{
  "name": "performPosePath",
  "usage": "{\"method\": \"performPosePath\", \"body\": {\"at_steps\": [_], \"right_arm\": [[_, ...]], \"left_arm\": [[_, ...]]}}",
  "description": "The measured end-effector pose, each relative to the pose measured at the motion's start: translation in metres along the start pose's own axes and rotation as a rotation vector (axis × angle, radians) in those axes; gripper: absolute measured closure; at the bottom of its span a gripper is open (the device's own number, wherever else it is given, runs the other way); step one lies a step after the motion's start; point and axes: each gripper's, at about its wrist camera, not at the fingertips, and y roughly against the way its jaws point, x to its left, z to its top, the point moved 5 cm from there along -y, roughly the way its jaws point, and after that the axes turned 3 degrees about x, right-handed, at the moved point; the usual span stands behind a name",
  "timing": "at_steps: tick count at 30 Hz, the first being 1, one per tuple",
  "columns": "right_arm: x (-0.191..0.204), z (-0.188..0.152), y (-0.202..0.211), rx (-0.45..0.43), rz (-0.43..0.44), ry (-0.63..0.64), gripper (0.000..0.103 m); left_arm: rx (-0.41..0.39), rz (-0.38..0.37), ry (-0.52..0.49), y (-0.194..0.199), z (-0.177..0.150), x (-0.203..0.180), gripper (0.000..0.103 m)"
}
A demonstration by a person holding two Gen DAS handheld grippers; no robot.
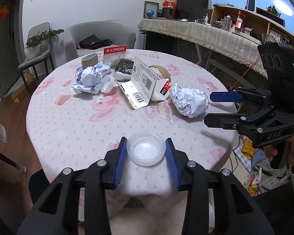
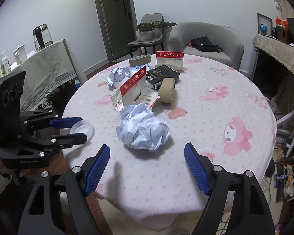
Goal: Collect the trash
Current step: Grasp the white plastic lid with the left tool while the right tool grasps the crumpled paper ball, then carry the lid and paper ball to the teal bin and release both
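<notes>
Here the pick-up step is in hand on both sides. Low in the middle of the left wrist view, the left gripper [image 1: 146, 151] has its blue pads right against the two sides of a shallow clear plastic lid [image 1: 146, 148] lying near the front edge of the round table [image 1: 68, 121]; the jaws stand narrow and look closed on the lid, though how firm the hold is I cannot tell. In the right wrist view, the right gripper [image 2: 147, 165] stands wide open and holds nothing, with a crumpled ball of white paper [image 2: 143, 130] on the cloth just above its tips, at the centre of the frame. More rubbish lies beyond, in the upper middle: a red-and-white card package [image 2: 132, 90], a tape roll [image 2: 167, 93], a black wrapper [image 2: 161, 74] and another paper wad [image 2: 118, 74]. Next, I judge, the left needs a lift that keeps the lid from slipping, and the right must reach forward around the paper ball before closing.
</notes>
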Motion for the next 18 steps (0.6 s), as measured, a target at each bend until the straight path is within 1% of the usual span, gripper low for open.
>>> {"method": "performPosePath", "body": {"at_steps": [4,7,9,10,11,14,18], "right_arm": [[0.003,0.009,-0.004,-0.009,0.001,0.001,0.026],[0.006,0.014,-0.012,0.012,-0.02,0.01,0.029],[0.006,0.015,-0.021,0.033,-0.039,0.011,0.036],[0.006,0.017,-0.022,0.033,-0.038,0.013,0.042],[0.007,0.019,-0.023,0.029,-0.043,0.018,0.045],[0.009,0.027,-0.021,0.018,-0.069,0.042,0.047],[0.01,0.051,-0.006,-0.035,-0.085,0.041,0.046]], "left_arm": [[-0.01,0.007,0.003,0.003,0.003,0.007,0.061],[-0.011,0.014,0.018,0.004,0.006,0.018,0.061],[-0.014,0.015,0.031,0.005,0.008,0.027,0.061],[-0.016,0.017,0.036,0.006,0.009,0.031,0.061],[-0.021,0.021,0.043,0.008,0.011,0.036,0.061],[-0.035,0.037,0.06,0.013,0.014,0.05,0.061],[-0.057,0.058,0.088,0.02,0.019,0.071,0.061]]}}
